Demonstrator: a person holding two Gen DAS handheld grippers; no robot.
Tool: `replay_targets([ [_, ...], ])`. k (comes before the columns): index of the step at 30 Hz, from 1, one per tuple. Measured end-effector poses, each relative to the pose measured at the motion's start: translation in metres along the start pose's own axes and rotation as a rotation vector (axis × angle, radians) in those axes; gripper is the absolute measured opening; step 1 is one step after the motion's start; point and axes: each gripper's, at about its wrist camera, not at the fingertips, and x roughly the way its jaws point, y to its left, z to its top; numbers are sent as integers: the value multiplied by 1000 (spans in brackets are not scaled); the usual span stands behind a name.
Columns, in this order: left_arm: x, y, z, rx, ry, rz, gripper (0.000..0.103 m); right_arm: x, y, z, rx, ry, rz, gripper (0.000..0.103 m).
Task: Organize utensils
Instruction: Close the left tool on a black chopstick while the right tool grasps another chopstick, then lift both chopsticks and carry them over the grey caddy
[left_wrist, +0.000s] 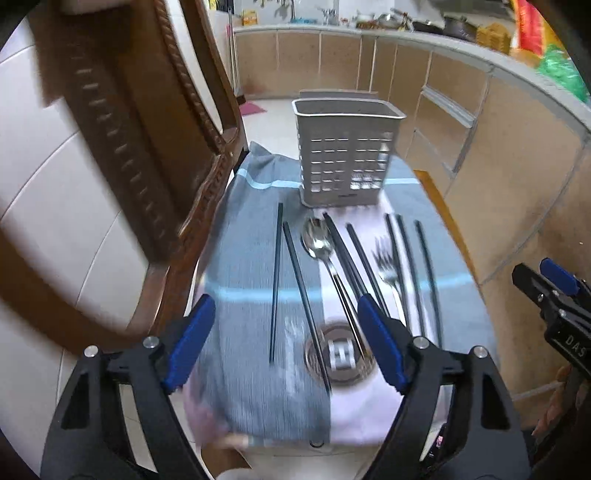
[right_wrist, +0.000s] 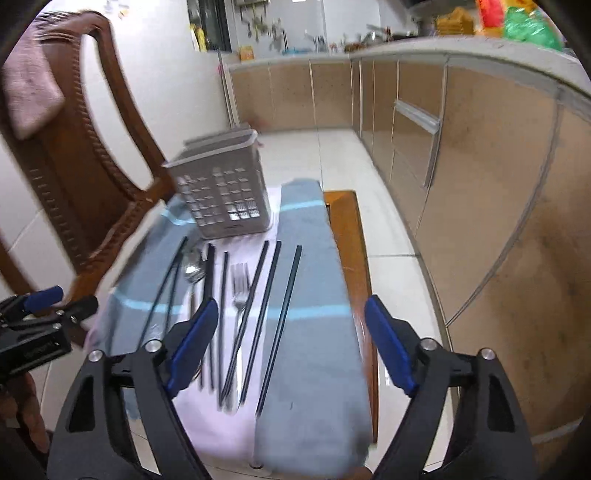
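A grey slotted utensil holder (left_wrist: 345, 155) stands at the far end of a small cloth-covered table (left_wrist: 251, 280); it also shows in the right wrist view (right_wrist: 225, 195). In front of it lie several dark chopsticks (left_wrist: 275, 280), a steel spoon (left_wrist: 317, 238) and a fork (left_wrist: 388, 267), side by side. The right wrist view shows the chopsticks (right_wrist: 280, 321), spoon (right_wrist: 194, 271) and fork (right_wrist: 239, 288) too. My left gripper (left_wrist: 286, 345) is open and empty above the near ends of the utensils. My right gripper (right_wrist: 291, 345) is open and empty above the chopsticks on the right.
A carved wooden chair (left_wrist: 122, 155) stands close at the table's left side, with a pink towel (right_wrist: 31, 96) on its back. Kitchen cabinets (left_wrist: 480, 140) run along the right and back. A tiled floor (right_wrist: 332, 158) lies beyond the table. My right gripper shows at the left wrist view's right edge (left_wrist: 554, 295).
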Motion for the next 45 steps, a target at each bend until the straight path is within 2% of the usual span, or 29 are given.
replay_targets([
  [3, 49, 0, 33, 1, 70, 7, 78, 54, -4, 17, -2, 71, -11, 76],
  [9, 135, 5, 82, -16, 165, 44, 67, 141, -8, 33, 2, 176, -5, 68],
  [15, 186, 13, 102, -11, 230, 50, 55, 185, -2, 44, -23, 231, -38, 53],
  [16, 191, 15, 104, -15, 234, 54, 50, 191, -1, 45, -28, 242, -43, 48],
  [17, 197, 16, 107, -22, 236, 54, 50, 198, 0, 46, -32, 254, -47, 43],
  [20, 208, 16, 111, -19, 255, 49, 50, 211, -1, 47, -29, 293, -56, 39],
  [26, 233, 16, 113, -16, 307, 62, 47, 218, -2, 50, -42, 303, -66, 35],
  [30, 240, 21, 118, -37, 301, 59, 46, 217, -4, 50, -46, 309, -65, 31],
  [33, 244, 22, 124, -49, 311, 34, 34, 215, -4, 50, -47, 309, -64, 18],
  [34, 243, 20, 123, -44, 311, 30, 26, 214, -7, 50, -37, 303, -53, 11],
  [35, 243, 17, 123, -35, 310, 36, 23, 215, -8, 52, -28, 304, -41, 10],
  [39, 240, 14, 118, -38, 297, 35, 22, 213, -12, 52, -18, 310, -18, 10],
  [41, 237, 14, 114, -37, 290, 15, 9, 213, -11, 51, -25, 312, -13, 10],
  [45, 232, 18, 106, -36, 271, 2, 7, 210, -12, 52, -13, 301, 5, 9],
])
